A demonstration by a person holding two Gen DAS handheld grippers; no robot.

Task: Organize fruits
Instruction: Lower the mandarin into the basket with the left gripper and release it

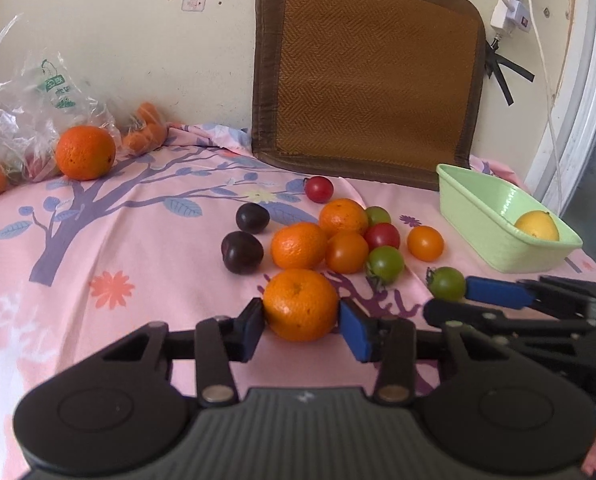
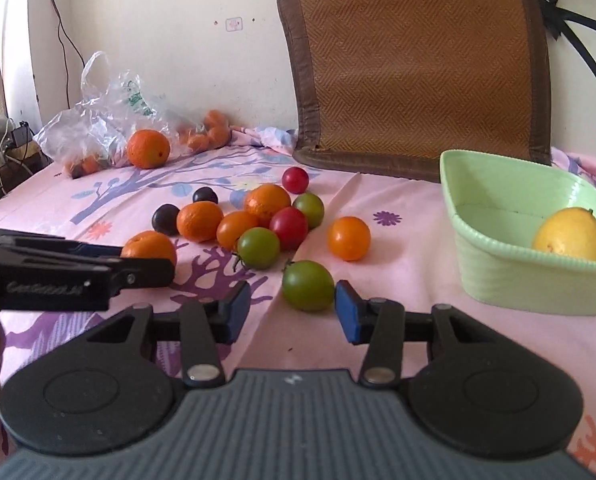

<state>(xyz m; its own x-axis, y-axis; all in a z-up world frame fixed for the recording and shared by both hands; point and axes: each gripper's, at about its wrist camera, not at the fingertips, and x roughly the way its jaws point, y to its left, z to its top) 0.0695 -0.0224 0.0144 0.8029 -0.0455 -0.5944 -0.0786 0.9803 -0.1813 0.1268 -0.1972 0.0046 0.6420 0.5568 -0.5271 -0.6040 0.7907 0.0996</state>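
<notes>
My left gripper [image 1: 301,320] is shut on a mandarin [image 1: 300,305] that rests on the pink cloth; both pads touch its sides. It also shows in the right wrist view [image 2: 148,246]. My right gripper [image 2: 286,308] is open around a green tomato [image 2: 308,285]; the right pad touches it and the left pad stands apart. The same tomato shows in the left wrist view [image 1: 447,283]. Beyond lie several mandarins, tomatoes and two dark plums [image 1: 242,252]. A green basket [image 2: 482,184] at the right holds a yellow lemon [image 2: 570,234].
A large orange [image 1: 85,153] and a clear plastic bag [image 2: 98,128] with more fruit lie at the back left by the wall. A brown woven mat [image 2: 414,64] leans on the wall behind the fruit. Cables hang at the right wall [image 1: 538,40].
</notes>
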